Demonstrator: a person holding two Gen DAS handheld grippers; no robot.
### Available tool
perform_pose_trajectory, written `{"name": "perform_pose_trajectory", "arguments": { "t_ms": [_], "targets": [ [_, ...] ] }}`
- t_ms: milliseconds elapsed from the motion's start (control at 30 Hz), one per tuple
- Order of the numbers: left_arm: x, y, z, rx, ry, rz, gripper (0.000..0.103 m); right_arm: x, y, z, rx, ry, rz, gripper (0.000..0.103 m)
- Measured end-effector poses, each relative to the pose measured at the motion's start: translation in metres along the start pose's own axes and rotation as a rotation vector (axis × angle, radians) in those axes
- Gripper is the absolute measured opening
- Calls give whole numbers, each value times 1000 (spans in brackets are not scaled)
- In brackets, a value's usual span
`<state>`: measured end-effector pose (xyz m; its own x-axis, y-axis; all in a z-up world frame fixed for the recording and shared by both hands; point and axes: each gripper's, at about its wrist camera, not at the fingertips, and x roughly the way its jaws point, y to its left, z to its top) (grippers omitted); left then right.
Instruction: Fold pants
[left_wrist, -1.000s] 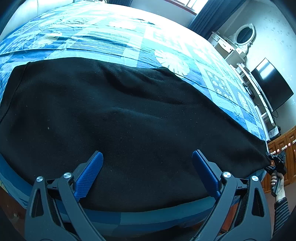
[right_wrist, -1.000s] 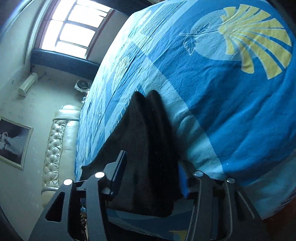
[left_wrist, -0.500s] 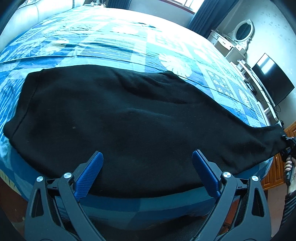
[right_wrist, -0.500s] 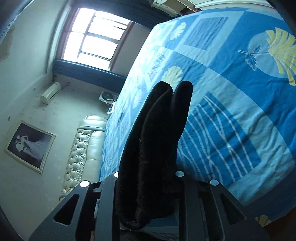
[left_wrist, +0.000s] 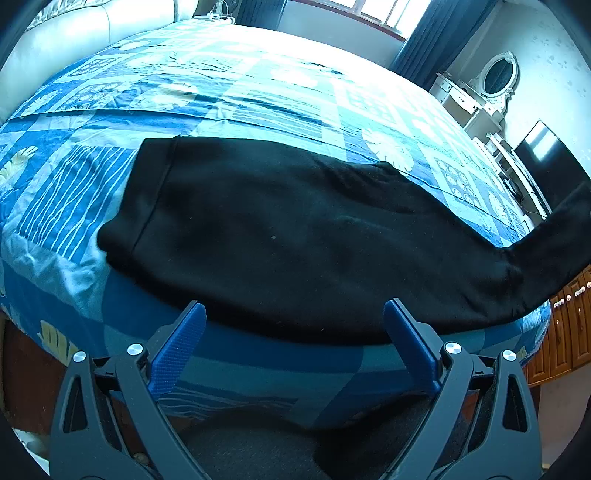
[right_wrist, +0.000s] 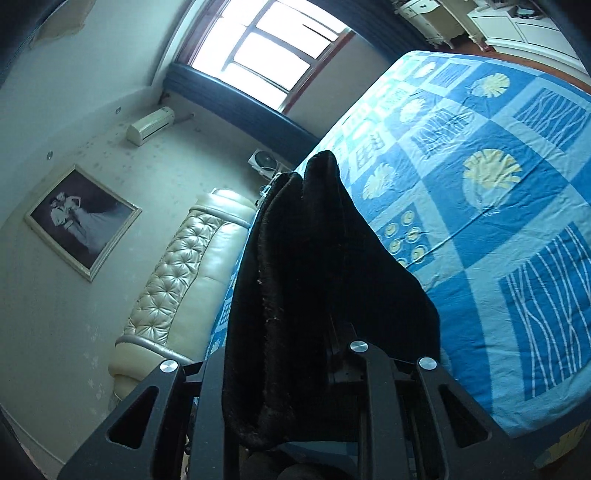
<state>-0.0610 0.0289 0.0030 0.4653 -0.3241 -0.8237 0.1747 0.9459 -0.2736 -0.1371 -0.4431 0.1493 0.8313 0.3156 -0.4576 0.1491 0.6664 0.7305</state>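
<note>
**Ana:** Closing in over the last second, the right claw went from straddling the leg end of the black pants at the bed's edge to pinching it. Now the bunched cuffs stand up between its jaws, lifted clear of the blue patterned bedspread.

**Ben:** And the left claw?

**Ana:** Spread wide with nothing in it, blue pads hanging just off the near edge of the bed. Its view has drawn back, so more of the pants shows than a second ago, waistband included.

**Ben:** Where do the pants lie?

**Ana:** Along the near edge of the bed, waistband to the left. The body is flat on the bedspread, and the right-hand leg end rises off the bed out of view, towards where the right claw holds it.

**Ben:** What does that mean for the fold?

**Ana:** I judge the legs are about to be carried over towards the waistband, halving the length. That fold is not yet laid.

**Ben:** Any containers?

**Ana:** None on the bed. Only wooden cabinets beyond its far-right corner, doors shut, contents unseen.
</note>
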Motion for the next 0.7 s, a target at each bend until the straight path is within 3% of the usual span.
{"name": "perform_pose_trajectory", "arguments": {
  "t_ms": [367,700],
  "targets": [
    [-2,-3,-11,12,7,-16,96,114,56,-56,-91,149,-44,21],
    [-9,-19,-18,71,-35,25,96,198,63,-126,-195,273,-246,21]
  ]
}}
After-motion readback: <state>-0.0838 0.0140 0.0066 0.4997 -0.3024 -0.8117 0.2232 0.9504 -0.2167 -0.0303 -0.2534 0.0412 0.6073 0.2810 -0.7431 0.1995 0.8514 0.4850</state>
